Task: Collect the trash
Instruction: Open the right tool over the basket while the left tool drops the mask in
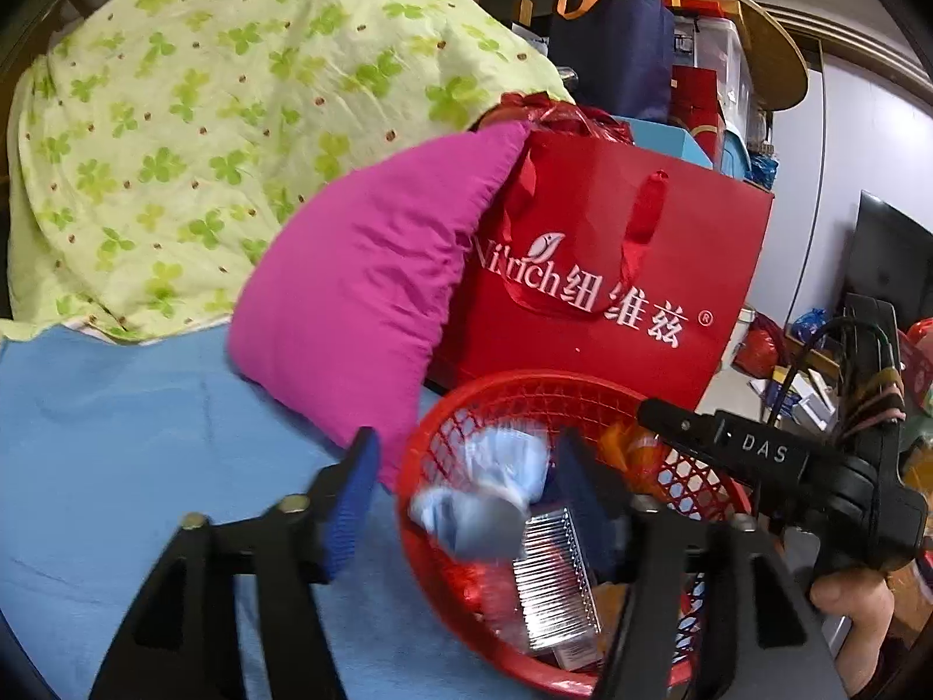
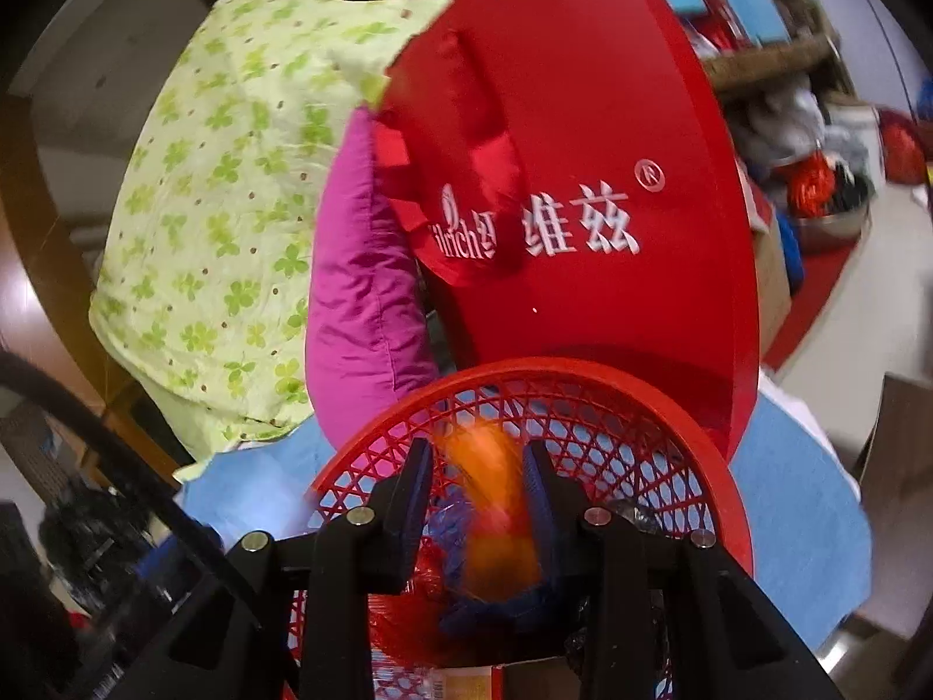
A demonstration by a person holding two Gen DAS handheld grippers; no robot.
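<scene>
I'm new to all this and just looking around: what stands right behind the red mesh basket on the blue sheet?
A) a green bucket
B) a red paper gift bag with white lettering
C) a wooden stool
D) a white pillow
B: a red paper gift bag with white lettering and ribbon handles stands just behind the red mesh basket, next to a pink cushion.

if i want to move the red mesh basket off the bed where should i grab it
Grip the red mesh basket by its thick rim, coming from above on the near side by the blue sheet. The rim is open there; the far side is crowded by the red paper bag and the pink pillow.
</scene>
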